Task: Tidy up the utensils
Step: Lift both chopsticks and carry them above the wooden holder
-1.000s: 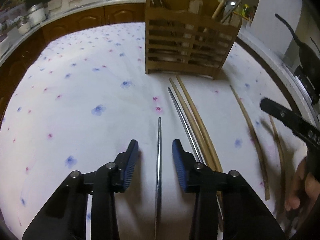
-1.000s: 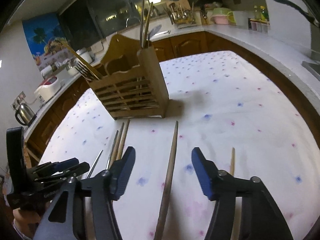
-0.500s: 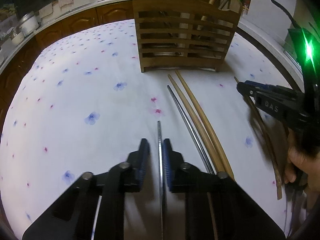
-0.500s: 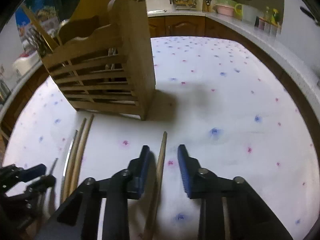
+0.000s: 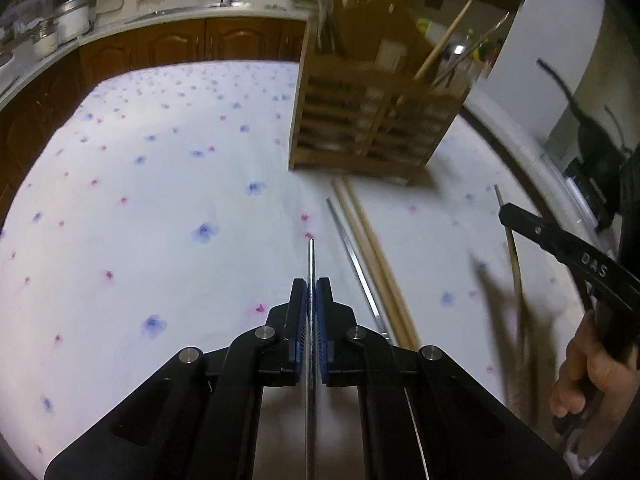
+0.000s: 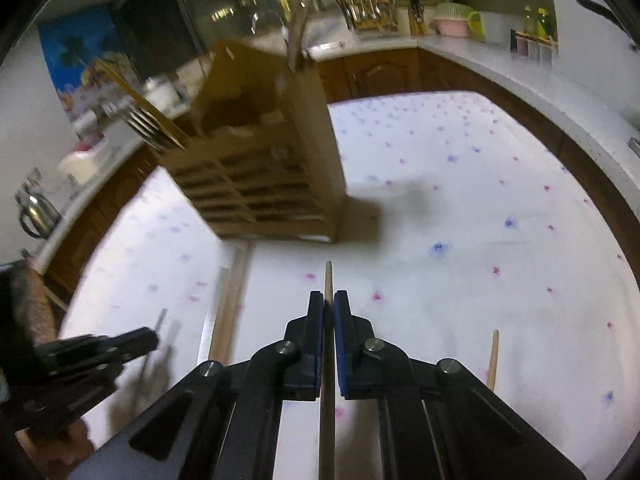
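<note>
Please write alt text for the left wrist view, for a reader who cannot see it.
The left gripper is shut on a metal chopstick above a flowered tablecloth. Ahead stands a wooden utensil holder; three more chopsticks lie beside it.

1. The near end of the metal chopstick (image 5: pixel 311 264) was hidden between and beneath the pads of the left gripper (image 5: pixel 311 292).
2. The wooden chopstick (image 6: pixel 328 284) was covered likewise past the right gripper (image 6: pixel 328 304).
3. The wooden utensil holder (image 6: pixel 264 168), ahead of that gripper, was smeared by blur; its contents could not be made out.
4. To the right of the left gripper, a hand (image 5: pixel 588 368) was cut off by the frame's edge.
</note>
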